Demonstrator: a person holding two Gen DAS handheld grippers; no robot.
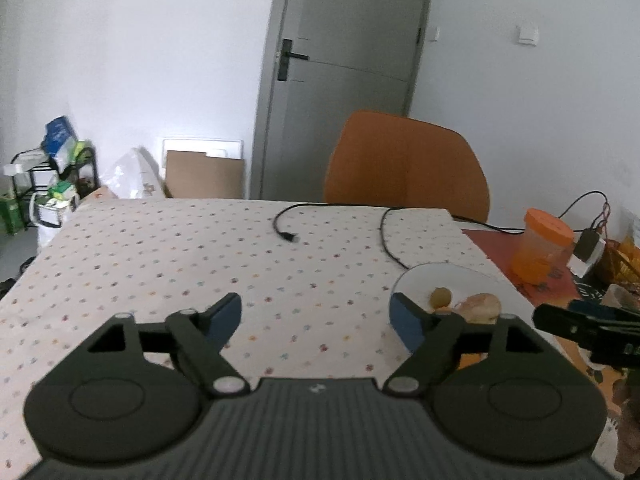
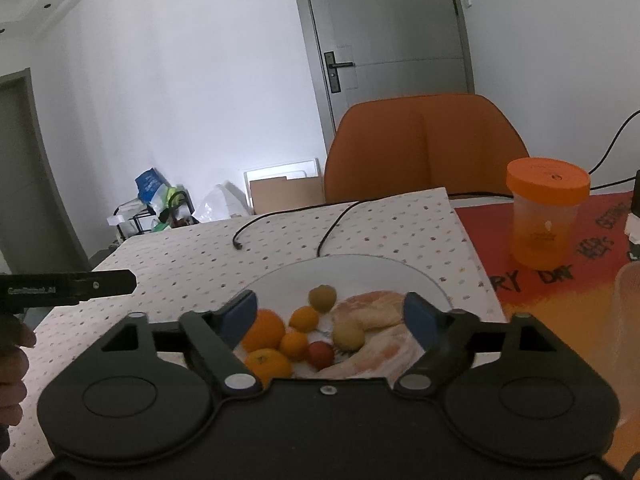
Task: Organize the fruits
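A white plate (image 2: pixel 360 270) sits on the dotted tablecloth and holds several fruits: an orange (image 2: pixel 264 330), small orange fruits (image 2: pixel 304 318), a red one (image 2: pixel 320 354), a green-yellow one (image 2: pixel 322 297), a pale yellow one (image 2: pixel 349 335) and pinkish peeled pieces (image 2: pixel 372 308). My right gripper (image 2: pixel 331 316) is open and empty, hovering just above the plate's near side. My left gripper (image 1: pixel 316 316) is open and empty over bare tablecloth, left of the plate (image 1: pixel 440 276). The right gripper's body (image 1: pixel 580 326) shows at the left wrist view's right edge.
A black cable (image 1: pixel 286 230) lies on the far part of the tablecloth (image 1: pixel 160 264). An orange-lidded jar (image 2: pixel 546 216) stands on a red mat (image 2: pixel 592 264) to the right. An orange chair (image 2: pixel 424 148) stands behind the table. A clear cup (image 2: pixel 628 320) is at the right edge.
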